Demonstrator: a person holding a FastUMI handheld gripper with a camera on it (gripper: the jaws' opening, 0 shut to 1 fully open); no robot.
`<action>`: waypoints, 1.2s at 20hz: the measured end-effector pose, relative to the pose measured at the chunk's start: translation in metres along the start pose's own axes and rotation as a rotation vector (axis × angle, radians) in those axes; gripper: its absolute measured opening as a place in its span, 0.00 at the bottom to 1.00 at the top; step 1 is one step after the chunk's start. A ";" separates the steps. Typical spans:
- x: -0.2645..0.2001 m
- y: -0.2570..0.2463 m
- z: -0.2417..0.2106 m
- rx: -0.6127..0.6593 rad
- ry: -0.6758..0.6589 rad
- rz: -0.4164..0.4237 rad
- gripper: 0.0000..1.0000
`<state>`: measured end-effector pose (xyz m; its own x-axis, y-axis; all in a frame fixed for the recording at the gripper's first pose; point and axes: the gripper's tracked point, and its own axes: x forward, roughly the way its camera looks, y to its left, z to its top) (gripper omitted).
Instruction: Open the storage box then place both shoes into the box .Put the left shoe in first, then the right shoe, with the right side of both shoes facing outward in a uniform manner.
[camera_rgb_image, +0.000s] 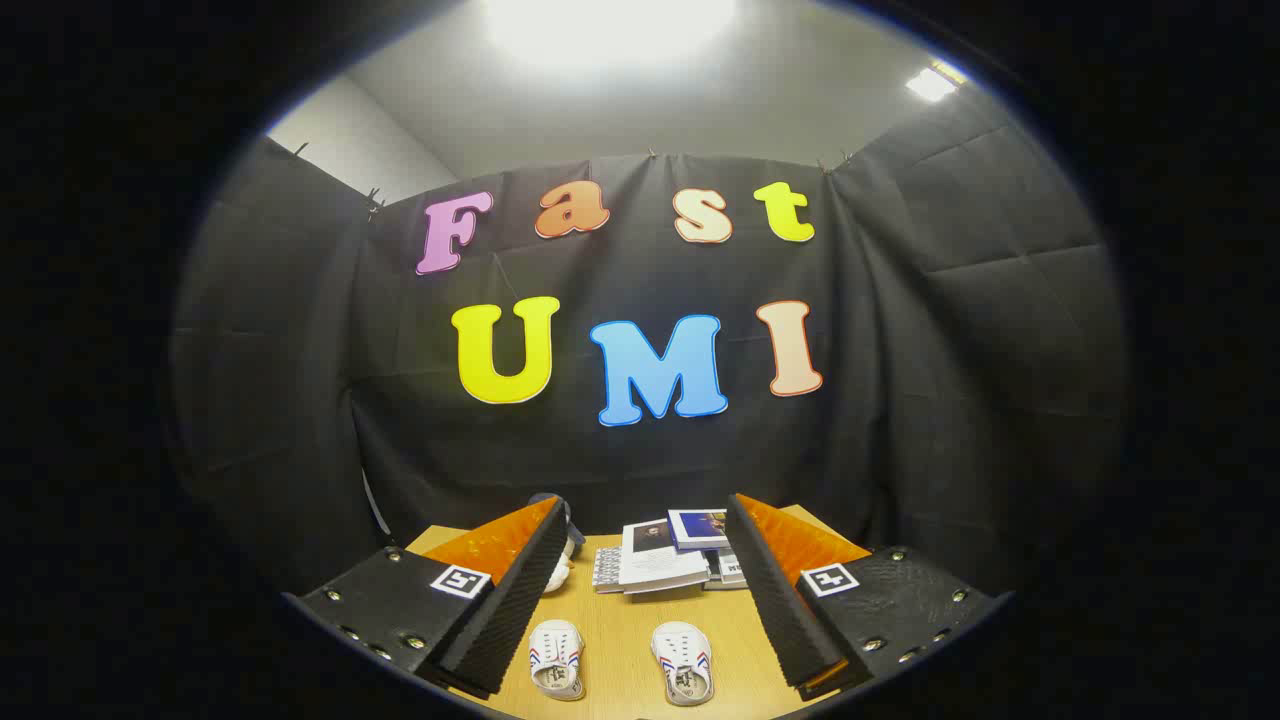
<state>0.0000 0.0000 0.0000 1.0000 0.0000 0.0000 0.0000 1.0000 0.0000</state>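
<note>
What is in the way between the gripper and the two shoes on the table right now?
Nothing visible. The gripper is open and holds nothing, and both white shoes lie on the bare wooden table between its fingers. The stack of books sits beyond the shoes, near the wall, out of the path.

The hand-held gripper (645, 590) has two wedge-shaped fingers with ribbed inner pads, screwed mounting plates, and a square marker on each.

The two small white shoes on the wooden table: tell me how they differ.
The white shoe nearer the left finger sits slightly farther ahead; the white shoe nearer the right finger sits closer. Their toes splay slightly apart. Both lie upright, red-and-blue striped, between the open claw's fingers, untouched.
</note>
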 end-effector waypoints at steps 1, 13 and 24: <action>0.000 -0.003 -0.001 -0.011 0.002 -0.005 0.97; 0.011 0.004 0.006 -0.036 -0.040 -0.017 0.97; 0.041 0.033 -0.023 -0.015 0.025 0.033 0.97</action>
<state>0.0405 0.0327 -0.0229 0.9991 0.0332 -0.0254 -0.0336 0.9993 -0.0144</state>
